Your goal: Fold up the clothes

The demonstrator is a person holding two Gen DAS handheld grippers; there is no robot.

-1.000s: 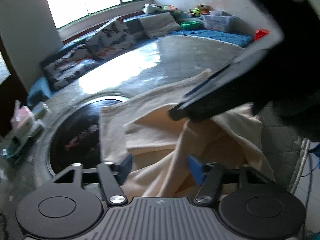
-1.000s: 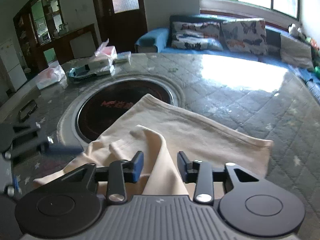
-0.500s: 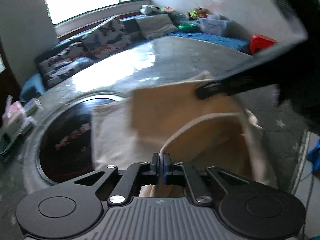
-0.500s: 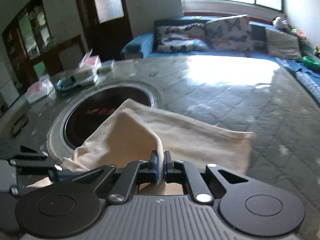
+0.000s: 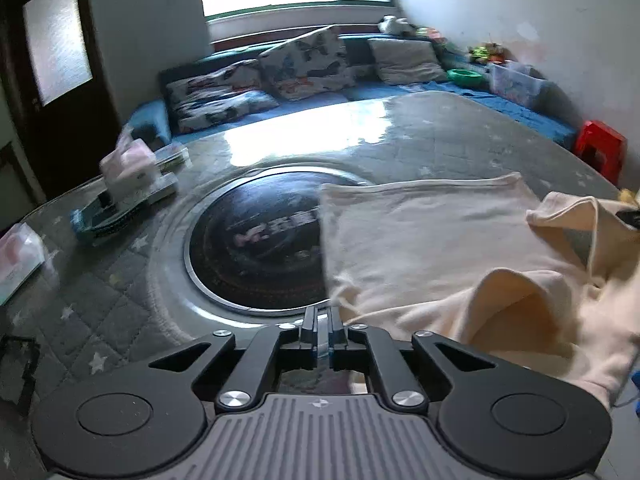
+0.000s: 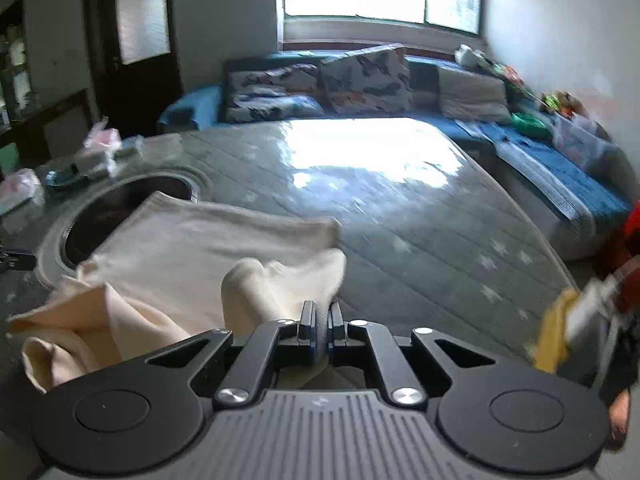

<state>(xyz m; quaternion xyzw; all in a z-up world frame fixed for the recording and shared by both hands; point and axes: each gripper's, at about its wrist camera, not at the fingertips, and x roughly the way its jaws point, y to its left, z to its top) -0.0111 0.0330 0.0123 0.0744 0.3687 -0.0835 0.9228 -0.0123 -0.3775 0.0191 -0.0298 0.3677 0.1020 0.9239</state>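
A cream garment (image 5: 432, 240) lies on the grey quilted table, its far half flat and partly over the round black inset (image 5: 256, 240). Its near part is lifted in loose folds between the two grippers. My left gripper (image 5: 321, 320) is shut on the garment's left near edge, low at the table's front. My right gripper (image 6: 319, 320) is shut on a bunched cream fold (image 6: 280, 284) at the garment's right near edge. The garment also shows in the right wrist view (image 6: 192, 240).
Tissue packs and boxes (image 5: 128, 176) lie at the table's left. A blue sofa with patterned pillows (image 5: 296, 64) runs behind it. A red stool (image 5: 600, 148) stands at the right. The table's quilted top (image 6: 420, 216) stretches to the right of the garment.
Both grippers were open a second ago, then closed on the garment. Since then they have moved apart, left one leftwards and right one rightwards, spreading the cloth between them.
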